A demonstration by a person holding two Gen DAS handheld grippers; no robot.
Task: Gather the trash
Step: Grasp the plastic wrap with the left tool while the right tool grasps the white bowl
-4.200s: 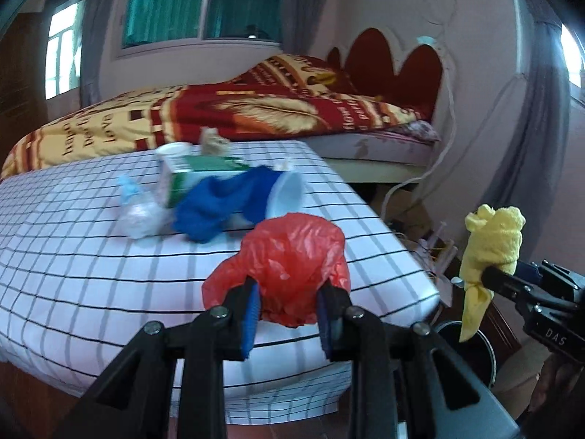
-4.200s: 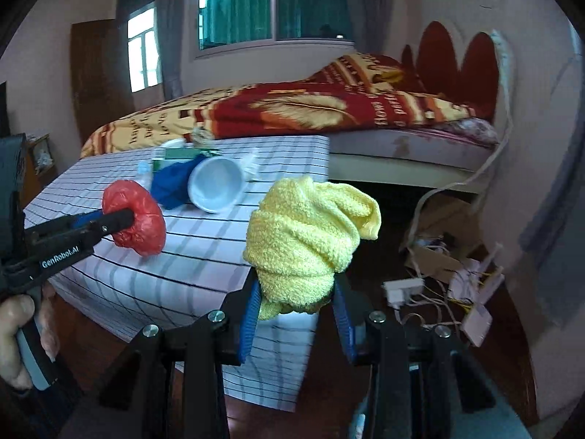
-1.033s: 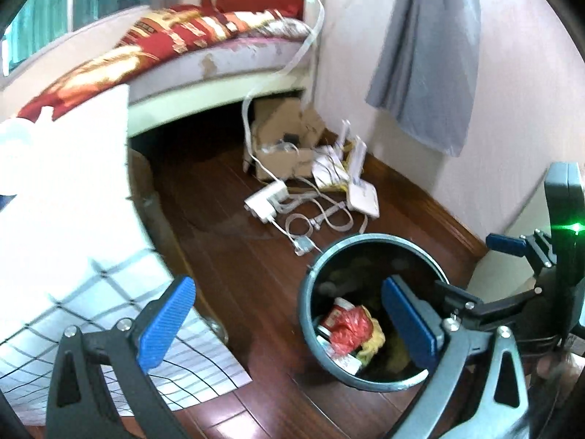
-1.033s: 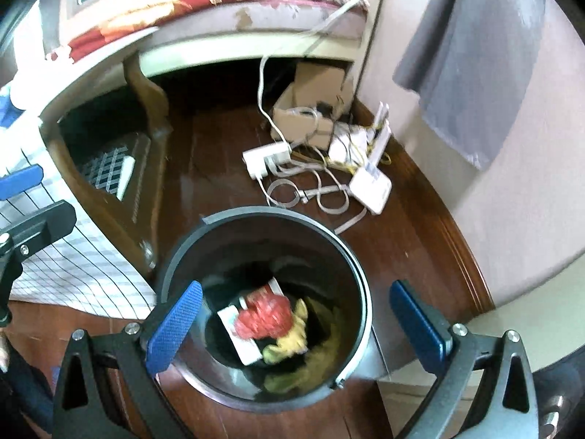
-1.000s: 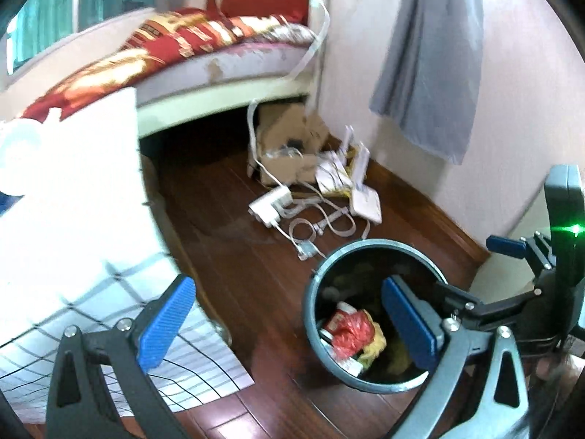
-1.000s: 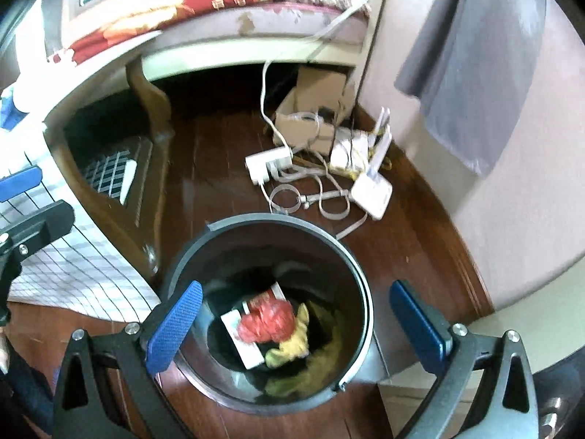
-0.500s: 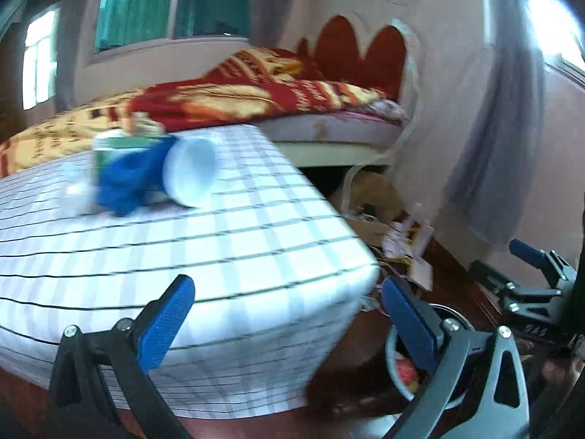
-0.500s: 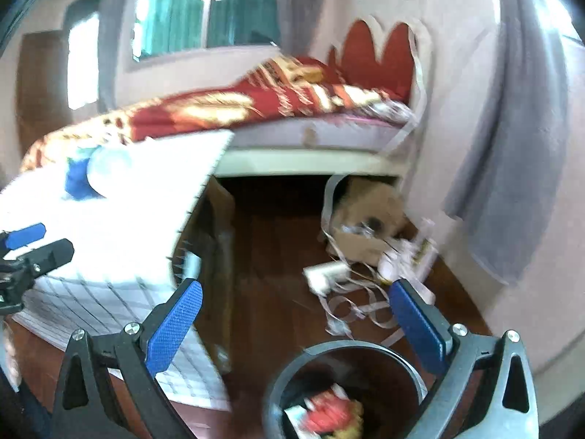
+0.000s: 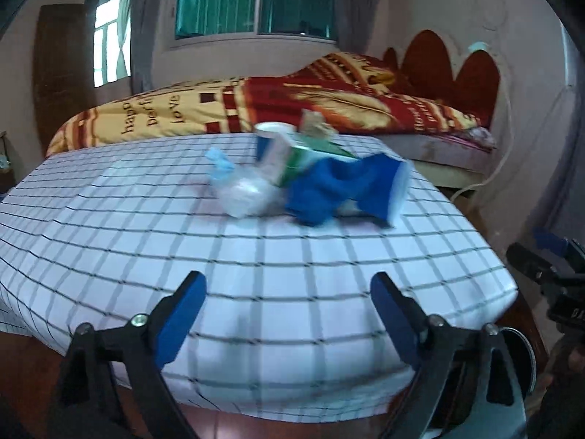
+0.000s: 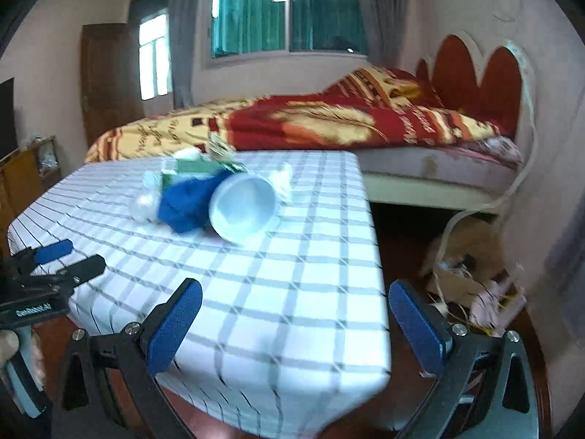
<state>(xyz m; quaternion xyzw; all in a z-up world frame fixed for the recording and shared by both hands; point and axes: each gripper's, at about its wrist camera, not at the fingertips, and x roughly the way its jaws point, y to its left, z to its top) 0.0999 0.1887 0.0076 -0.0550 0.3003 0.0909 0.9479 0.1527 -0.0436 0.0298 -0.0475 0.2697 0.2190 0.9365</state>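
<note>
Both hand-held grippers empty: left hand-held gripper [image 9: 289, 301] closing on nothing, right hand-held gripper [image 10: 294, 305] wide open. Risk: cup [image 10: 243, 210] lies on its side near the bench [image 10: 292, 292] edge; a nudge could roll it off.

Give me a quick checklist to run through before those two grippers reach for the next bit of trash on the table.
1. Left gripper empty: ok, nothing between its jaws, which are closing slightly.
2. Right gripper empty and open: ok.
3. Trash left on the checked table: ok, blue cloth, white cup, green carton, clear plastic.
4. Pile within clear reach: ok, nothing blocks it.
5. Sharp view: not ok, pictures blurred.
6. Bin room: cannot tell.
</note>
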